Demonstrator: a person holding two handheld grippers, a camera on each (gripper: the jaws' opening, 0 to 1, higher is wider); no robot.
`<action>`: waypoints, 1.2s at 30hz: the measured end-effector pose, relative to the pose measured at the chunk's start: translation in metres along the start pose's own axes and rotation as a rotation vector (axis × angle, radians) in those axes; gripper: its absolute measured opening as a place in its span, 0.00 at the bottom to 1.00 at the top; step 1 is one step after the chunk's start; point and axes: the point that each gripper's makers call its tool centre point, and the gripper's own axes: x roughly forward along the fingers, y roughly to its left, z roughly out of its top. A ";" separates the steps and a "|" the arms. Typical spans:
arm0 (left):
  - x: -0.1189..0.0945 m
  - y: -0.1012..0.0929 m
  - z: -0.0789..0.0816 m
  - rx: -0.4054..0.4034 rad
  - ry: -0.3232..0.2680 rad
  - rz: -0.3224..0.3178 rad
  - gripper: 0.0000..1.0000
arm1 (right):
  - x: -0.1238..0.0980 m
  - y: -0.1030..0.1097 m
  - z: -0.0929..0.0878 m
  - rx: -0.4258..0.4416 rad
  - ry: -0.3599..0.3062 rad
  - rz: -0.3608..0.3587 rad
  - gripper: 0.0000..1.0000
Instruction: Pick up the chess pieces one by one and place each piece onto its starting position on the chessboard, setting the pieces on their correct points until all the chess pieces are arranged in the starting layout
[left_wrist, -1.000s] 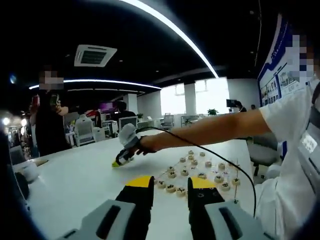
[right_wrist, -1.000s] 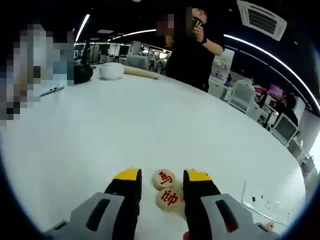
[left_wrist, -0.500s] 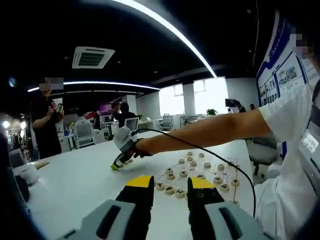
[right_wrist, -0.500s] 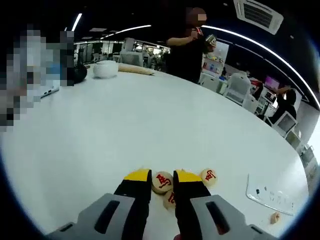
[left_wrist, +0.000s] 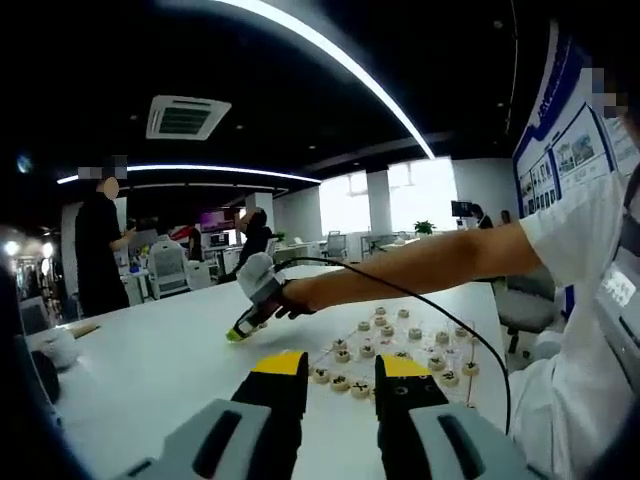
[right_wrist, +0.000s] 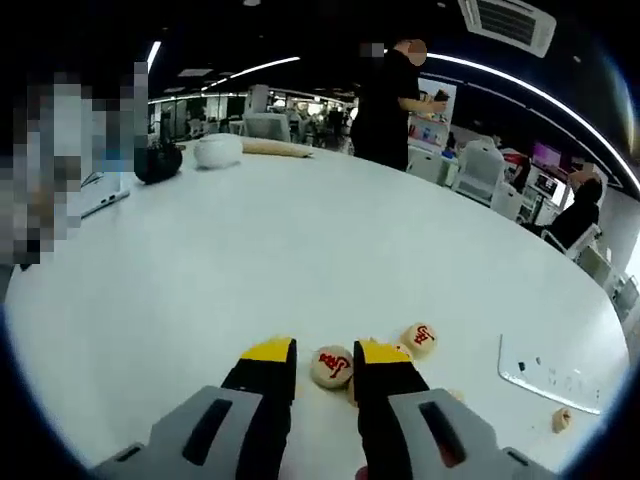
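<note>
Over the white table, right gripper pinches a red-marked chess piece; left gripper hangs near the chessboard, jaws spread, empty.

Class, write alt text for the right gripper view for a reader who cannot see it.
The right claw grips a round chess piece with a red character, above a white table. Another red-marked piece lies just to its right, and a person in black stands at the table's far side.

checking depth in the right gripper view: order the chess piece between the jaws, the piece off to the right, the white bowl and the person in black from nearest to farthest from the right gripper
1. Chess piece between the jaws, held at the right gripper.
2. Piece off to the right, just beyond the tips.
3. White bowl, far left across the table.
4. Person in black, standing beyond the table's far edge.
</note>
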 end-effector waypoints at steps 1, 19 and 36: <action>0.000 0.002 0.000 -0.004 0.000 0.004 0.29 | 0.007 -0.009 0.002 0.032 -0.001 -0.015 0.28; 0.001 0.011 0.003 -0.010 -0.006 0.025 0.28 | 0.011 0.008 0.004 -0.144 0.017 0.057 0.20; 0.005 0.009 0.008 -0.013 -0.013 0.029 0.28 | -0.095 -0.008 0.014 -0.059 0.005 0.066 0.19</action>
